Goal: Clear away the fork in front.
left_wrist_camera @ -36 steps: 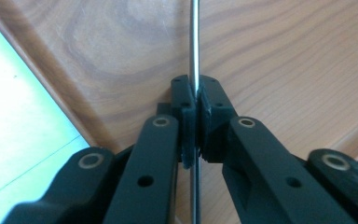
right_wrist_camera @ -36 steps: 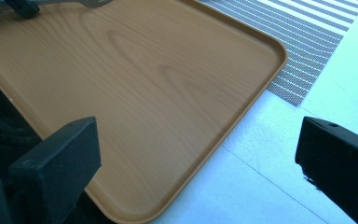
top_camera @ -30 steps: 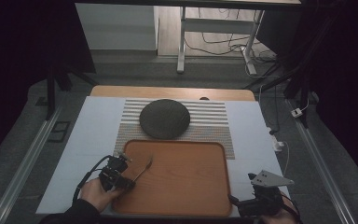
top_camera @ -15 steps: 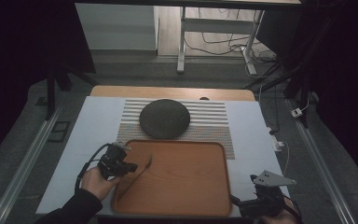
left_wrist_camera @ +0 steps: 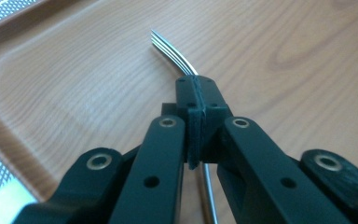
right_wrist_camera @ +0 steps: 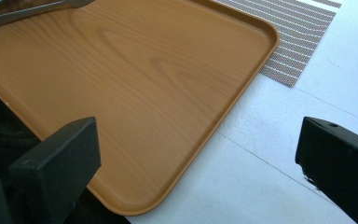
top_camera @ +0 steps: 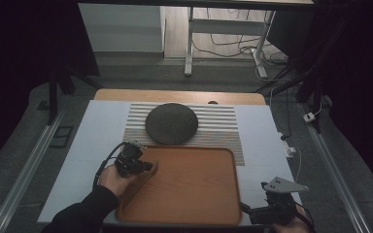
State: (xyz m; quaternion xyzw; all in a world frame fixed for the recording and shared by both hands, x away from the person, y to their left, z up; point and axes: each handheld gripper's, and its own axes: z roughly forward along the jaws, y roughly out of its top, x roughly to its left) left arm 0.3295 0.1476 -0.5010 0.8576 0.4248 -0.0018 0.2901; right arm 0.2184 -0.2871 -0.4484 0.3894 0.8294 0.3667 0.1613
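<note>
**Fork pinched and lifted over the tray**

Your left gripper [left_wrist_camera: 200,100] now has its jaws pressed together on the fork [left_wrist_camera: 175,53]: they have just been closing, and the left gripper view shows the pads clamped on the fork's neck, tines fanning out ahead and the steel handle running back beneath the jaws. A second ago the high view had this gripper lower at the tray's left edge, near its front corner, with the fork lying slantwise just ahead of it. Since then your left hand [top_camera: 114,177] has carried the gripper forward along that edge, so in the high view the left gripper [top_camera: 145,166] sits over the left side of the wooden tray [top_camera: 194,194], short of its far left corner. The fork appears to hang just above the tray floor, tines tilted up and away from you.

That reads as the pickup done, so the carry can begin. The round dark plate [top_camera: 171,123] on the striped placemat [top_camera: 218,127] beyond the tray looks like the likely place for the fork.

Your right gripper [top_camera: 267,211] rests at the tray's near right corner, unmoved, its jaws spread wide with nothing between them.
</note>
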